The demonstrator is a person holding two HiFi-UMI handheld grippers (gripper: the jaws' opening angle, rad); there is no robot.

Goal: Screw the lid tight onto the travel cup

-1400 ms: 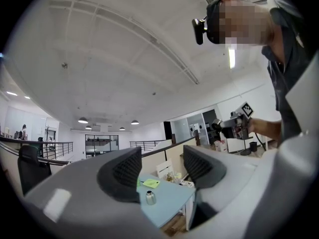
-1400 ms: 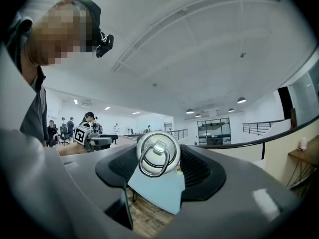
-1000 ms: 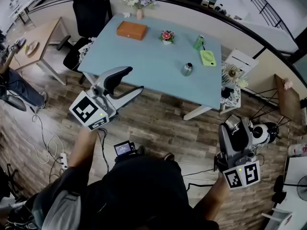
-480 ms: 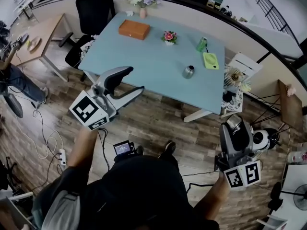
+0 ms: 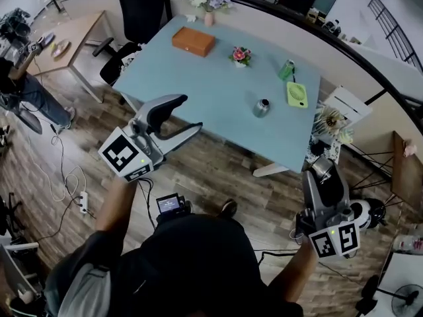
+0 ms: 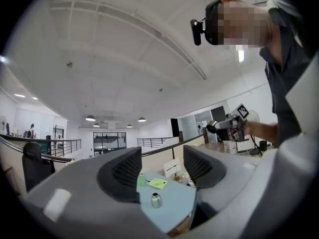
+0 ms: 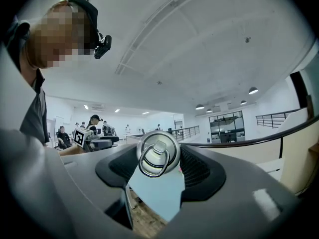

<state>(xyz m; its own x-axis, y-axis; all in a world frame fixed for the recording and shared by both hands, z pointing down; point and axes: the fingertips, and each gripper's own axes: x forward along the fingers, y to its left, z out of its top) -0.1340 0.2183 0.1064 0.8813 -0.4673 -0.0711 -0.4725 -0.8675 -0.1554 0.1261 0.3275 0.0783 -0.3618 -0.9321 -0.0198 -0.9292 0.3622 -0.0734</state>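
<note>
Steel lid (image 7: 158, 154) (in right gripper (image 5: 322, 177)) has neared the table (image 5: 198, 78).

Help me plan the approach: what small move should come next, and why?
Probably step toward the table and bring the left gripper to the travel cup: it stands far off, the left gripper is open and empty, and the right gripper clamps the lid.

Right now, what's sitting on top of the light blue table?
On the table: an orange box, a small flower pot, a green bottle, a yellow-green flat item and the steel cup. The left gripper covers a strip of the near edge.
</note>
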